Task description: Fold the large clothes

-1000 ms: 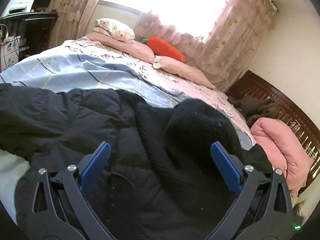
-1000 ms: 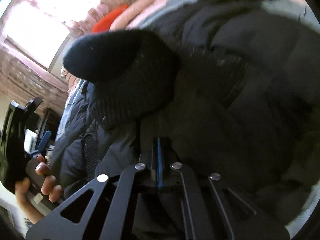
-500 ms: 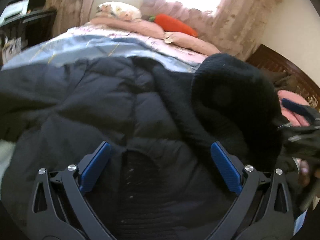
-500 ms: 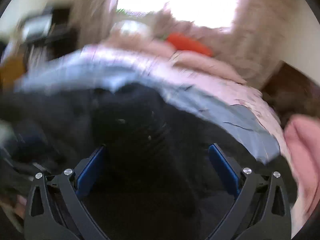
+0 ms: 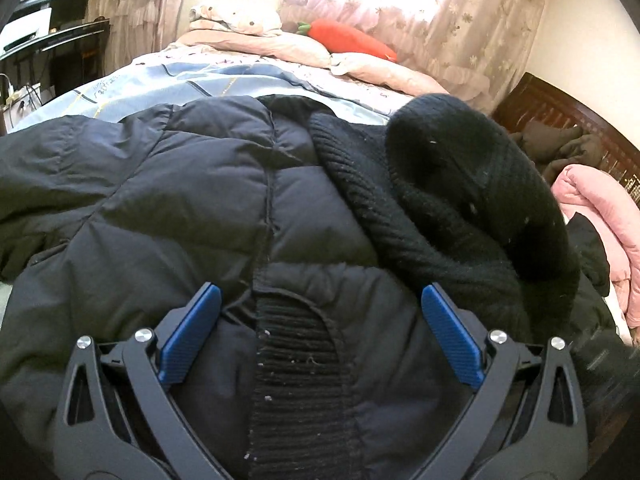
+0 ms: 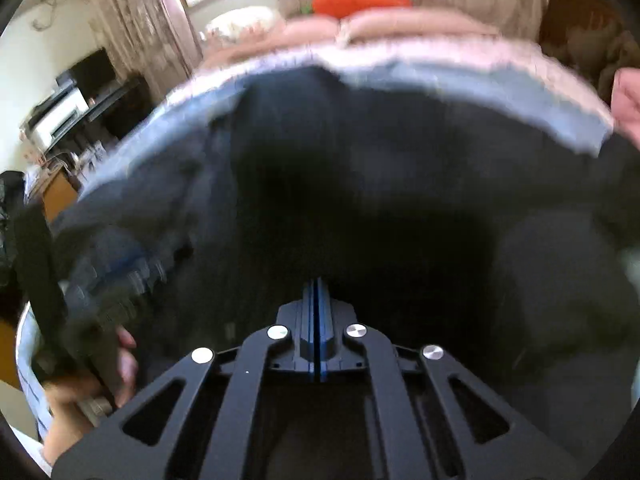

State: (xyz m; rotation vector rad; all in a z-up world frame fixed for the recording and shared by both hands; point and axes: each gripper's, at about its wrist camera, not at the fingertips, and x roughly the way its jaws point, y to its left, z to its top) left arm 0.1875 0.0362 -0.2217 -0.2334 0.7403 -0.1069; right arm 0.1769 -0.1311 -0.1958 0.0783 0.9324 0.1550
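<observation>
We are holding the left tool (image 5: 320, 332) spread wide over the black jacket (image 5: 192, 208), which is lying across the bed (image 5: 168, 80). Our right tool (image 6: 317, 300) is staying clenched with nothing visible between its pads; bare sheet is showing beyond the jacket's far edge.

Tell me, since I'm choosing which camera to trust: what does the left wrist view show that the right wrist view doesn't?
Only the left wrist view shows the left gripper open above the black puffer jacket, with its quilting and knit hood sharp. Only the right shows the right gripper shut and a hand on the other gripper's handle; it is blurred. Both share the jacket, blue bedsheet and carrot plush.
</observation>
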